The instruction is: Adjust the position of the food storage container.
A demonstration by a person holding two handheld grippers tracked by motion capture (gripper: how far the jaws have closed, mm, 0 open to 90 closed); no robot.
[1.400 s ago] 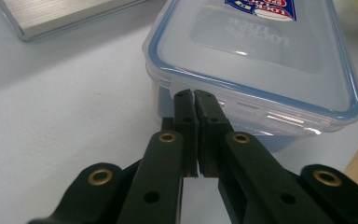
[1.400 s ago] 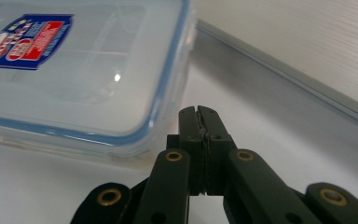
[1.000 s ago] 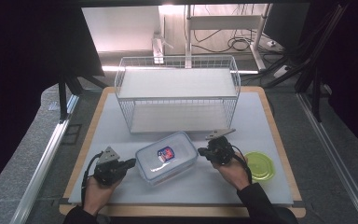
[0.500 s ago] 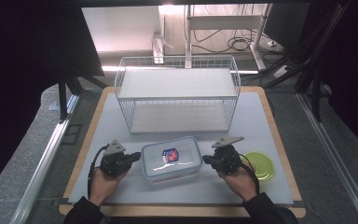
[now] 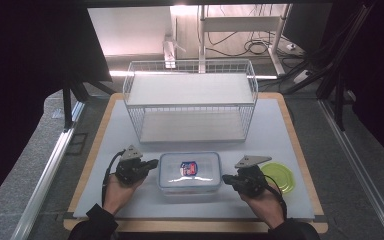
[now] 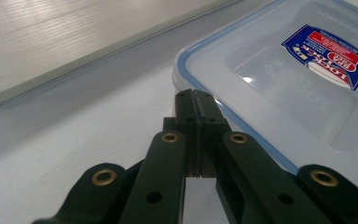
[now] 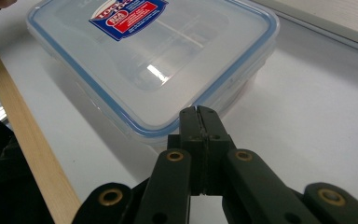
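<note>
Your left claw (image 5: 152, 163) and right claw (image 5: 226, 178) are both pressed together, pinching nothing. Over the last second you have slid the food box (image 5: 190, 172) back from the wire basket (image 5: 190, 100) toward you and squared it up; it now lies flat between the two claws, just past each tip. The green lid (image 5: 278, 177) sits behind your right claw. Judging from this, the nudging looks done.

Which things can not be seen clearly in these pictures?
- Contents of the food container: high view, frosted lid and glare hide them.
- Small print on its label: right gripper view, cut by the top edge.
- Whether the left claw touches the container rim: left gripper view, the shut jaws cover that spot.
</note>
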